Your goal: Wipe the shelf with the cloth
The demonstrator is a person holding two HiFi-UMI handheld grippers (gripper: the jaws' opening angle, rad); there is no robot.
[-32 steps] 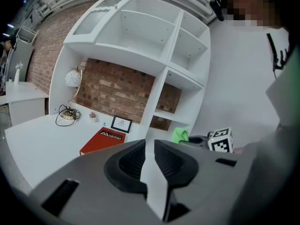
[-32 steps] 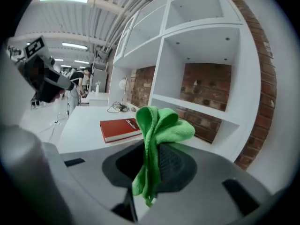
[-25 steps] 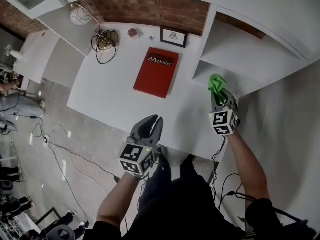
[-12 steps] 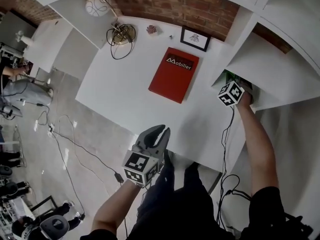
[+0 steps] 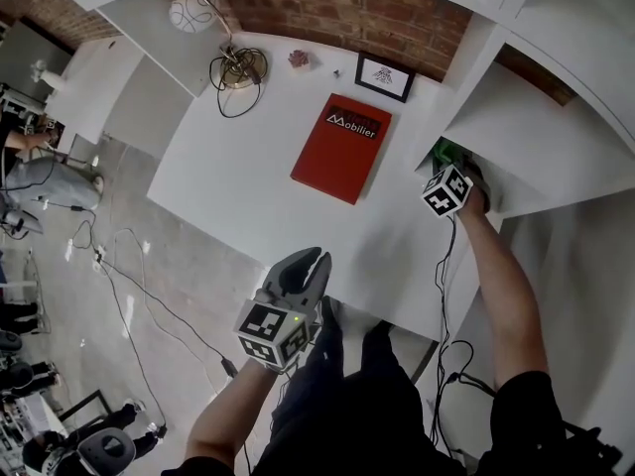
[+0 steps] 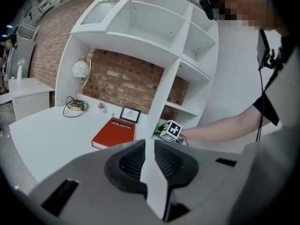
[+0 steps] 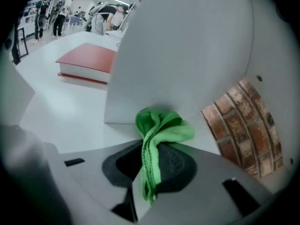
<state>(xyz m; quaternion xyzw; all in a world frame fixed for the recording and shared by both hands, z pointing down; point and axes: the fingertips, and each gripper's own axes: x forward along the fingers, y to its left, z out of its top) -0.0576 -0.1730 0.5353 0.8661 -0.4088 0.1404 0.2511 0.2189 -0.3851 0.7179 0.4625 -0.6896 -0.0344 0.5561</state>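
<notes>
Green cloth [image 7: 161, 130]: pinched between the jaws of the right gripper [image 7: 151, 150]; a bunched tuft stands past the tips and the tail hangs down between the pads.
Right jaws: closed on the cloth, with a firm hold by the look of it.
Left jaws: the left gripper [image 6: 149, 156] has its pads drawn together with nothing between them, and it is held low over the near edge of the counter [image 5: 248, 177], well away from the work.
Ahead of the right jaws: a white upright panel [image 7: 187, 55] stands just past the cloth tuft, which looks to be at or against its foot. Brick wall [image 7: 246, 125] shows to the right of the jaws, and a red book [image 7: 86, 62] lies off to their left.
What changed: a second ago the right gripper was out in front of the shelf [image 5: 526, 127] with the cloth in the open. It is now tucked into the bottom compartment, having barely shifted over the last half second.
Meaning for the task: the approach seems finished and the cloth is at the surface, so wiping is probably just starting.
Unclear: whether the cloth is pressing on the compartment floor.
</notes>
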